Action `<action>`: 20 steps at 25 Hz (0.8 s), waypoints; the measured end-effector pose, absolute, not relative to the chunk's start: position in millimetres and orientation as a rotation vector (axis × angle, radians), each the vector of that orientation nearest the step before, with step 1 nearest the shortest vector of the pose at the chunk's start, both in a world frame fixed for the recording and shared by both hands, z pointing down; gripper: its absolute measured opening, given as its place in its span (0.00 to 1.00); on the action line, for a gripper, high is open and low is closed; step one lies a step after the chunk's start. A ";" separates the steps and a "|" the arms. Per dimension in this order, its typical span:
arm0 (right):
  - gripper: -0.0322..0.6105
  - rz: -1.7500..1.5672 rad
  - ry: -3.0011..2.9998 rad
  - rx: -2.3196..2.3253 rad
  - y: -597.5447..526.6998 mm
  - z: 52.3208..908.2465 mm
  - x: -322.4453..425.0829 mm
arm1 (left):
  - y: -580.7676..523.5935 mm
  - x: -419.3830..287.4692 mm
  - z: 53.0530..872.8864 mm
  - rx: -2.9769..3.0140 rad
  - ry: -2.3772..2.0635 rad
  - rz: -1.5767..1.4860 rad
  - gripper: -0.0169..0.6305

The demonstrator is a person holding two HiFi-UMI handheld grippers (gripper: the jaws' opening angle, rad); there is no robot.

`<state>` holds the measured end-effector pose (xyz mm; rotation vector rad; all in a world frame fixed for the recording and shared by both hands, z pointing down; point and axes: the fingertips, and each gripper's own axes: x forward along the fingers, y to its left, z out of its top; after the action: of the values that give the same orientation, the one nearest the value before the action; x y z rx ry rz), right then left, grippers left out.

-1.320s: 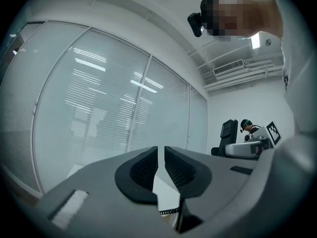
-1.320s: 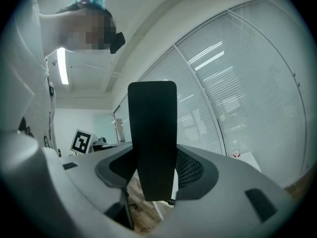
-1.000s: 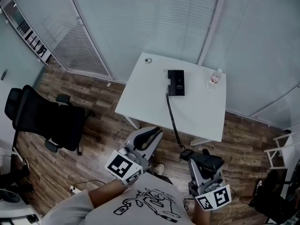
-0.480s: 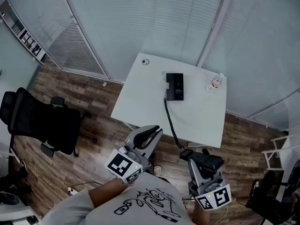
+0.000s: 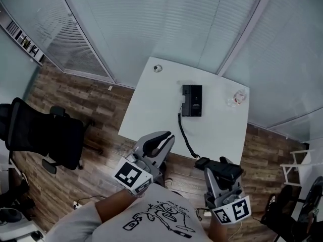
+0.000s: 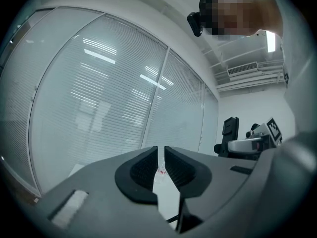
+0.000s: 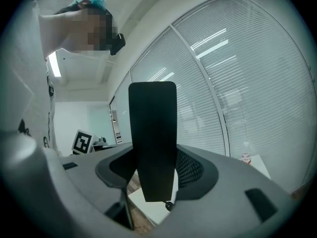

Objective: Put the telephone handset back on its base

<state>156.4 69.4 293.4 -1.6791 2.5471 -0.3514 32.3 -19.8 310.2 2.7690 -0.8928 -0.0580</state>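
Note:
The black telephone base (image 5: 192, 100) lies on the white table (image 5: 151, 110). Its coiled cord (image 5: 185, 135) runs off the table's near edge to the black handset (image 5: 202, 162). My right gripper (image 5: 222, 168) is shut on the handset (image 7: 152, 143), which stands upright between the jaws of my right gripper (image 7: 153, 170), short of the table's near edge. My left gripper (image 5: 157, 142) is shut and holds nothing, also short of the near edge. In the left gripper view my left gripper (image 6: 161, 158) shows only a thin slit between its pads.
A small clear bottle (image 5: 237, 97) with a red label stands at the table's far right, and a small round object (image 5: 158, 68) at its far left corner. Glass walls with blinds enclose the table behind. A black office chair (image 5: 45, 135) stands on the wood floor at left.
Both grippers have moved forward towards the table's near edge, the right one carrying the handset. The table now lies closer in the head view. Neither gripper's jaws changed.

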 end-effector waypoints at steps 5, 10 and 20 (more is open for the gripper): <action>0.38 -0.367 2.561 -1.695 28.0 296.1 148.9 | -58.2 26.1 317.8 2.751 -0.877 -0.062 0.09; 0.38 -0.371 2.558 -1.717 -7.3 294.7 141.9 | -92.6 18.7 318.3 2.754 -0.855 -0.055 0.09; 0.38 -0.415 2.551 -1.808 -44.9 315.1 138.3 | -131.8 19.0 330.4 2.771 -0.785 -0.032 0.09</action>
<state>138.3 -44.9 315.1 -1.8083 2.5514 -0.4154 19.0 -131.8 330.4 2.7714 -0.7852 -0.0323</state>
